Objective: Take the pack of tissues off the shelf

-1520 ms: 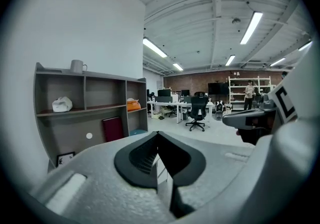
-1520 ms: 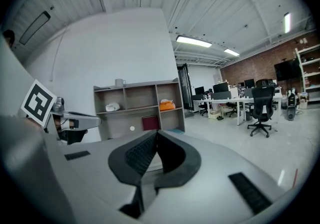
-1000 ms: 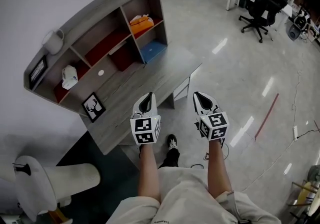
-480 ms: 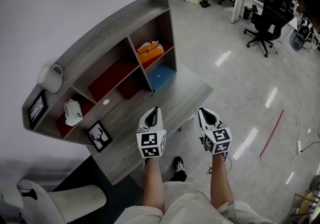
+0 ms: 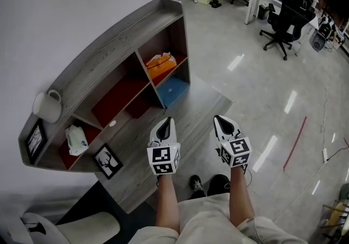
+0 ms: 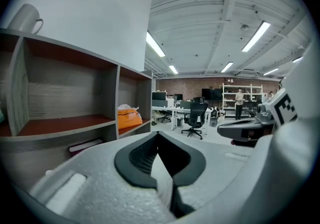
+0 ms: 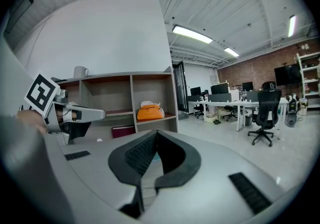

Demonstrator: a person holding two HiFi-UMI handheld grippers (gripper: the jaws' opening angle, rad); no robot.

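The pack of tissues [image 5: 161, 63] is orange with white tissue at its top and lies in the shelf's upper right compartment. It also shows in the left gripper view [image 6: 129, 117] and the right gripper view [image 7: 150, 112]. My left gripper [image 5: 167, 123] hovers over the desk's front part, shut and empty, pointing at the shelf. To its right, my right gripper [image 5: 220, 120] is shut and empty too, near the desk's right end. Both are well short of the pack. The jaws meet at their tips in the left gripper [image 6: 158, 135] and right gripper [image 7: 157, 133] views.
The grey shelf [image 5: 117, 41] stands on a wooden desk [image 5: 188, 120] against a white wall. A white mug [image 5: 48, 106] sits on top; a blue item [image 5: 173, 90], a white object [image 5: 76, 139] and a deer picture [image 5: 107, 161] lie lower. Office chairs [image 5: 281, 16] stand far right.
The person has stepped closer and both feet now show. The shelf sits lower and nearer in the head view. Both grippers stay shut, side by side.
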